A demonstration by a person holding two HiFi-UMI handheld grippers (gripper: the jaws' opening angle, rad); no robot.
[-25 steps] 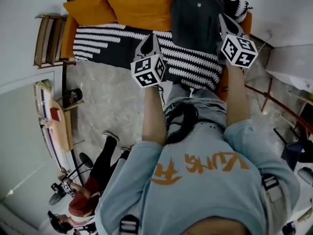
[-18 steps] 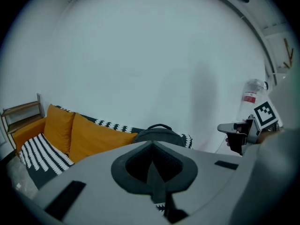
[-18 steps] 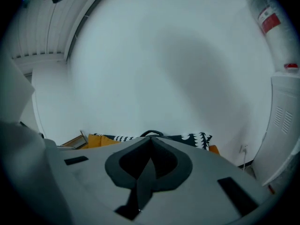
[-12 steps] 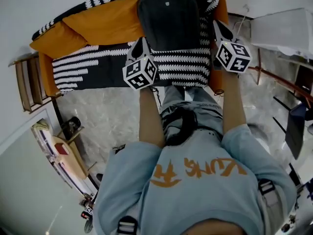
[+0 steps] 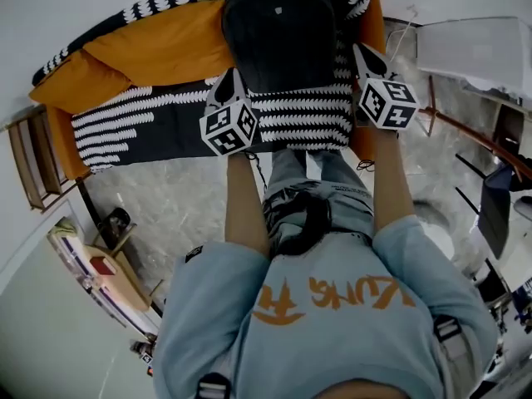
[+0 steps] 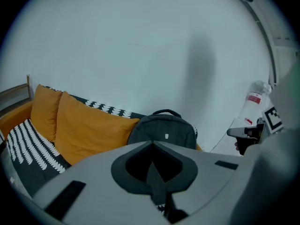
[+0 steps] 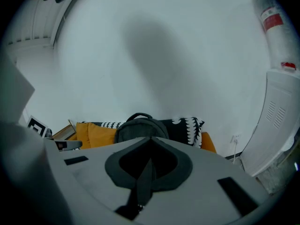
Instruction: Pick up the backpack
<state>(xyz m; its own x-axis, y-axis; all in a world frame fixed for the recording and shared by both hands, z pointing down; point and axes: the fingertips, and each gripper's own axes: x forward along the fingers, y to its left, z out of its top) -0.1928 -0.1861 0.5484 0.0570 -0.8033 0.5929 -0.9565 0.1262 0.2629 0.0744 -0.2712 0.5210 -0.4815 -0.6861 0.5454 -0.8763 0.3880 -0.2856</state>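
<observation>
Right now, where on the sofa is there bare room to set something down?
The striped throw left of the backpack, in front of the orange cushions, lies bare. The sofa's right end is crowded: the backpack fills it, with the left tool and right tool flanking it.

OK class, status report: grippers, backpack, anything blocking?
Left gripper, right gripper shut, empty. Backpack upright on sofa, not yet gripped. Nothing blocking.

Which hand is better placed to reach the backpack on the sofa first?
Probably the left. The left tool sits right at the backpack edge; the right tool has a strip of blanket between. Both are shut.
</observation>
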